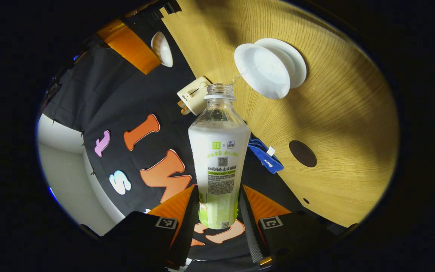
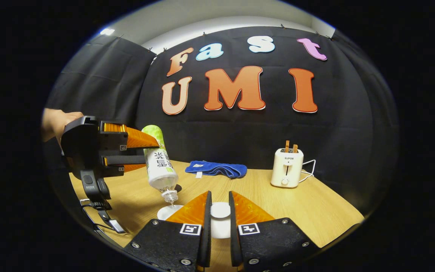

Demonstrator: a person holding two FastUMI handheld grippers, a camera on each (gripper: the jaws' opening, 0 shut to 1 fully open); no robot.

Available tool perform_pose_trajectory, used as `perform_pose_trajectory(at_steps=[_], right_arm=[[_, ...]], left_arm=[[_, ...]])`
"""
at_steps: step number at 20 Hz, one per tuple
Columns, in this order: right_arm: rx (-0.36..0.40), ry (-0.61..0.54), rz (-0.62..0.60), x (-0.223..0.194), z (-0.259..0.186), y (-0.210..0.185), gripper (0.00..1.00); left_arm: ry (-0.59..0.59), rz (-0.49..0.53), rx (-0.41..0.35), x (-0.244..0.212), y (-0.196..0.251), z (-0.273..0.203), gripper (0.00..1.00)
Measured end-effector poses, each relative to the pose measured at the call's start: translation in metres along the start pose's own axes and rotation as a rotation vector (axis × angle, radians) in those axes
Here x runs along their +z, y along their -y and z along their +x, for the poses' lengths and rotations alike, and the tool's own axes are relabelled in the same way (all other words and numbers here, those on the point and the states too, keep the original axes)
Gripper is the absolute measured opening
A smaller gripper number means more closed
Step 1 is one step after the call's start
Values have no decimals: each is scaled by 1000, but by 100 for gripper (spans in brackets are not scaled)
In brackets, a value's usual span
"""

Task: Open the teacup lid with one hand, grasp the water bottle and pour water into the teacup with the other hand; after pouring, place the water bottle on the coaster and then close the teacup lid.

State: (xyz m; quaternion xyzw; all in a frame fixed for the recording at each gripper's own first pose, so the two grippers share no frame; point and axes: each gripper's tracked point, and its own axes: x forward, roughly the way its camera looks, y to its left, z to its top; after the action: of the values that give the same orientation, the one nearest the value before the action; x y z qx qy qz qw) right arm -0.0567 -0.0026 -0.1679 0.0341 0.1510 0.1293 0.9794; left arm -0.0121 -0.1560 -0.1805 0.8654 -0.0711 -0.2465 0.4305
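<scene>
Pour is underway. Left gripper is clamped on the lower body of the water bottle, both fingers pressing its sides, bottle tipped neck-down. In the left gripper view the open mouth sits at about 12 o'clock from the fingers, with a thin stream running toward the teacup at roughly 1 o'clock. In the right gripper view the bottle neck hangs just above the cup rim, around 10 o'clock from the right gripper.

Right gripper is closed on the teacup lid, holding it between its fingers, off the cup and just beside it.

The coaster, a dark disc on the wooden table, lies at 3 o'clock from the bottle, well apart from the cup.

To do this well, my read:
- Keep the mouth over the cup centre, not the rim; the stream looks close to the near edge.
- Tilt slowly, since the bottle looks mostly empty near the neck and flow could surge.
- Hold the lid clear of the stream.
- Right the bottle fully before swinging to the coaster, or it drips across the table.

Fill level in the cup: can't tell.
</scene>
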Motion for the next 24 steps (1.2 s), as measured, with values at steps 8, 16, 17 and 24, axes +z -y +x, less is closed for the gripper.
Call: perform_pose_trajectory(at_steps=[8, 16, 17, 24], right_arm=[[35, 20, 52, 9, 1, -10, 22], [31, 38, 69, 23, 6, -11, 22], [30, 46, 68, 29, 6, -10, 22], [12, 80, 68, 47, 15, -5, 21]], left_arm=[[69, -93, -56, 22, 26, -4, 64], [74, -497, -102, 2, 26, 1, 65], [65, -553, -81, -6, 18, 2, 61], [6, -1111, 106, -75, -24, 11, 64]])
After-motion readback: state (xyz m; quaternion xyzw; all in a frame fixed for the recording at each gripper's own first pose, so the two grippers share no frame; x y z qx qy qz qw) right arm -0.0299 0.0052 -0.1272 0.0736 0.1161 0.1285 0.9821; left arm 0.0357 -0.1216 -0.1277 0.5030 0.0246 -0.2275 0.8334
